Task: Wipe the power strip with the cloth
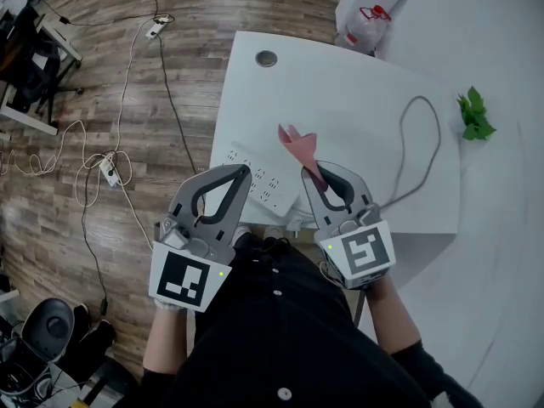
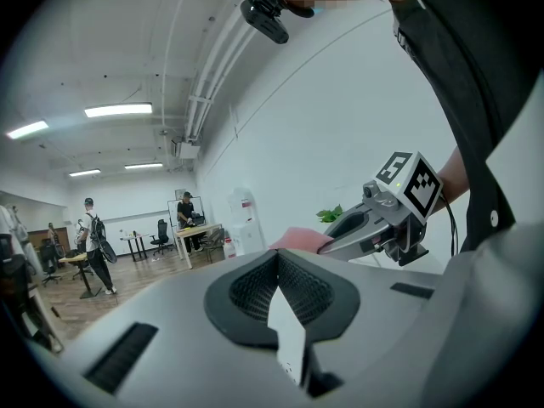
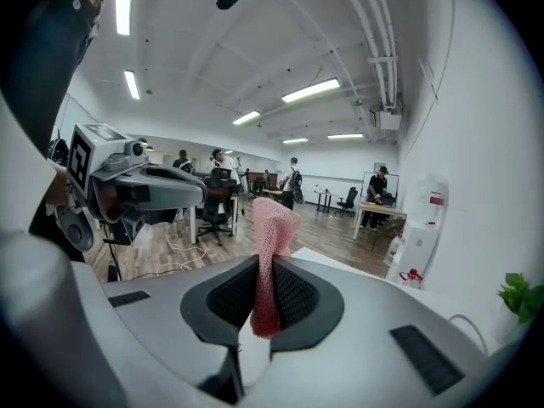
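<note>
Power strip (image 1: 260, 187) left claw (image 1: 245, 173), cloth (image 1: 297, 143) right claw (image 1: 309, 175)

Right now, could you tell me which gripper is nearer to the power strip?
Left. The left gripper clamps the power strip; the right gripper, holding the cloth, is beside its right end.

Pink mesh cloth (image 1: 297, 145) and white power strip (image 1: 259, 185) on a white bench (image 1: 340, 92). Grey left gripper (image 1: 244, 171) and right gripper (image 1: 311, 175) bear black-and-white square markers (image 1: 184, 280). Far right, a green plant (image 1: 474, 116); left, brown wood-grain floor (image 1: 93, 66).
</note>
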The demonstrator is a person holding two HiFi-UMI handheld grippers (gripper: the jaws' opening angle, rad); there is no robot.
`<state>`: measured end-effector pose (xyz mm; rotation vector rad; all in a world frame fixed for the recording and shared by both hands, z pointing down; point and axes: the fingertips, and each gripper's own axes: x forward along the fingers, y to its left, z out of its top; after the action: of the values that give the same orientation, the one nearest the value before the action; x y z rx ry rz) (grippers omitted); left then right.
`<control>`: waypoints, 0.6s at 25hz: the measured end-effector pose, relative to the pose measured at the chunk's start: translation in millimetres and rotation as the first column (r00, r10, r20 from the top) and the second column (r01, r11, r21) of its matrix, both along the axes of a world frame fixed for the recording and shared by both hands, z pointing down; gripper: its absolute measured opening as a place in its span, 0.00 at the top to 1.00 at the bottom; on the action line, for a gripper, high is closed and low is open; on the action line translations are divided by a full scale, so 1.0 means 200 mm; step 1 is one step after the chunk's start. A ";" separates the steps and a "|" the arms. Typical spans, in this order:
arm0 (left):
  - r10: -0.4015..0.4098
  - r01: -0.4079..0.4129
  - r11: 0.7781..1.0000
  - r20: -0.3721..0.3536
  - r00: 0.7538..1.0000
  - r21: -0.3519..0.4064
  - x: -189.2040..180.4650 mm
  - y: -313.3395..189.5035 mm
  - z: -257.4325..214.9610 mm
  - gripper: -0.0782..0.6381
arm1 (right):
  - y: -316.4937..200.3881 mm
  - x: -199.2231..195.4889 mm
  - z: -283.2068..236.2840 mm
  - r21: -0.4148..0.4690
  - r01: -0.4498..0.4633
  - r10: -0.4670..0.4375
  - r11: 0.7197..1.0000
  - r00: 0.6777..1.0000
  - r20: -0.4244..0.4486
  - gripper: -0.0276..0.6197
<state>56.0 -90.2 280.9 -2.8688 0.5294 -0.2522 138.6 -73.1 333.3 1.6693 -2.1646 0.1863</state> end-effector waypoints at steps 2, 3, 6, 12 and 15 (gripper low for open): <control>0.002 -0.002 1.000 0.003 1.000 0.000 0.00 0.00 0.00 0.87 | 0.00 0.00 0.00 0.001 -0.003 0.003 1.000 1.000 0.000 0.87; 0.002 -0.002 1.000 0.004 1.000 0.000 0.00 0.00 0.00 0.87 | -0.01 0.00 -0.01 -0.001 -0.008 0.008 1.000 1.000 -0.001 0.87; 0.002 -0.002 1.000 0.011 1.000 -0.002 0.00 0.01 0.00 0.87 | -0.01 0.02 -0.01 -0.009 -0.013 0.013 1.000 1.000 -0.014 0.87; 0.000 0.000 1.000 0.014 1.000 -0.004 0.02 0.01 0.00 0.87 | -0.01 0.00 -0.01 -0.001 0.022 -0.021 1.000 1.000 0.005 0.87; 0.001 -0.001 1.000 0.013 1.000 -0.006 0.03 0.01 0.00 0.87 | -0.01 0.00 0.00 -0.004 0.028 -0.028 1.000 1.000 0.003 0.87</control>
<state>62.7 -87.6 281.6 -2.8715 0.5251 -0.2730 137.7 -75.6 332.6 1.6368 -2.1875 0.1849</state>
